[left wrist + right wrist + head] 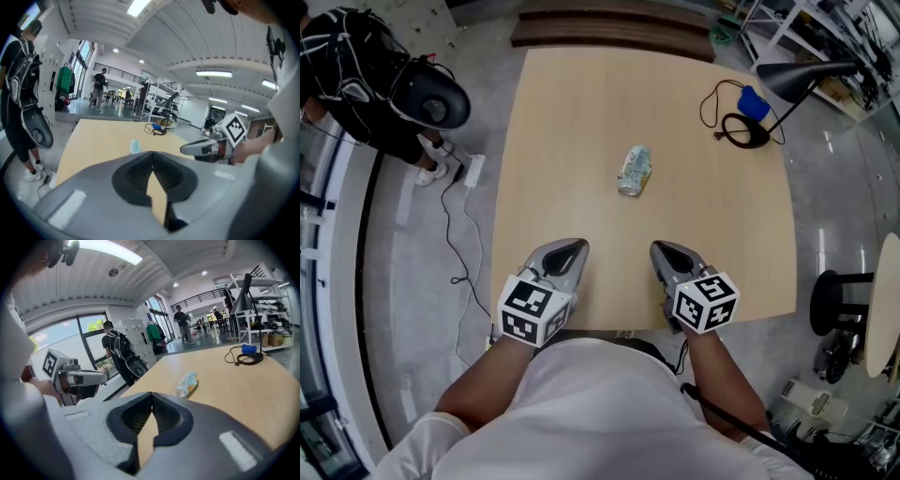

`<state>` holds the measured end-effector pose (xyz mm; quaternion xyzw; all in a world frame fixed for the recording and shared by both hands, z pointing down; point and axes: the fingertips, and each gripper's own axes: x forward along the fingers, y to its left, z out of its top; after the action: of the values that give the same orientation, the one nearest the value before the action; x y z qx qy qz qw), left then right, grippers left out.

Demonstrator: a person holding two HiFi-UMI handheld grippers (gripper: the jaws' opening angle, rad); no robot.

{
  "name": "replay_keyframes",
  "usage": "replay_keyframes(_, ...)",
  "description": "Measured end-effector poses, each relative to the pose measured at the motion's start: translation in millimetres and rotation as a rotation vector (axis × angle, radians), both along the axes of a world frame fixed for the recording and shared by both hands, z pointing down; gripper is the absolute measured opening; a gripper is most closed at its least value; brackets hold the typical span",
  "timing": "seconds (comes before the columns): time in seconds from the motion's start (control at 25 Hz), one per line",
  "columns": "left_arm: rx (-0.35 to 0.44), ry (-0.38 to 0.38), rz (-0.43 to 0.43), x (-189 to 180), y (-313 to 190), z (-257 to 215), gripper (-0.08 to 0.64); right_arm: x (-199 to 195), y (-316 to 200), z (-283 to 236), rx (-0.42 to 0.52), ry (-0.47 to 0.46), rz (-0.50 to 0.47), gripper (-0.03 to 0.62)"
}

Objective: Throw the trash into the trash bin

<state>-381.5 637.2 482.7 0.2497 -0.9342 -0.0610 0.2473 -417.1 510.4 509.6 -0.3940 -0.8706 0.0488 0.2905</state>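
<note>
Closest to me, my two hands hold the grippers side by side over the near edge of the counter (581,112), each with its marker cube facing up. My left gripper (578,247) is clenched: its own view shows the two jaws meeting at the tips with nothing between them. My right gripper (660,249) is clenched in the same way and is also empty. The two are apart from each other, and both point across the light wooden top and slope downward.

Ahead of them, about mid-counter, lies the trash: a small crumpled bottle (635,171) with a pale label. It is on its side, its length running roughly away from me. It sits well apart from both grippers and a little closer to the right one's line than to the left's. Neither gripper touches it.

Farther on, at the far right corner of the counter, a coiled black cable (741,128) lies beside a small blue object (754,101). The dark shade of a desk lamp (802,77) leans over that corner.

Beyond the counter's left edge, a person wearing a black backpack (356,80) stands on the grey floor. A white power strip (474,170) lies near their feet, its cord trailing toward me. Off to my right a black stool (832,300) stands on the floor.
</note>
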Motion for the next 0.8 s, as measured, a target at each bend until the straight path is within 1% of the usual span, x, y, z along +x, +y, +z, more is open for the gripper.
replay_keyframes(0.04, 0.007, 0.016, 0.004, -2, 2, 4, 0.008, -7, 3, 10, 0.02, 0.014, -0.002, 0.004)
replay_keyframes(0.08, 0.012, 0.027, 0.007, -4, 4, 7, 0.008, -15, 5, 18, 0.036, 0.024, 0.0, 0.03)
replay_keyframes(0.12, 0.016, 0.033, 0.009, -6, 6, 10, 0.008, -24, 7, 26, 0.049, 0.03, 0.005, 0.038)
replay_keyframes(0.2, 0.022, 0.041, 0.01, -8, 11, 14, 0.008, -43, 10, 38, 0.066, 0.035, 0.024, 0.04)
replay_keyframes(0.28, 0.024, 0.054, 0.006, -8, 15, 19, 0.008, -63, 11, 48, 0.081, 0.041, 0.048, 0.057)
replay_keyframes(0.4, 0.008, 0.061, 0.0, -11, 21, 26, 0.008, -89, 13, 63, 0.098, 0.068, 0.085, 0.087)
replay_keyframes(0.48, -0.002, 0.058, -0.001, -13, 26, 28, 0.008, -105, 13, 74, 0.109, 0.089, 0.117, 0.095)
replay_keyframes(0.64, 0.005, 0.072, -0.021, -11, 35, 31, 0.008, -129, 13, 91, 0.096, 0.146, 0.171, 0.104)
replay_keyframes(0.8, 0.007, 0.103, -0.046, -5, 43, 39, 0.008, -150, 15, 103, 0.056, 0.196, 0.222, 0.139)
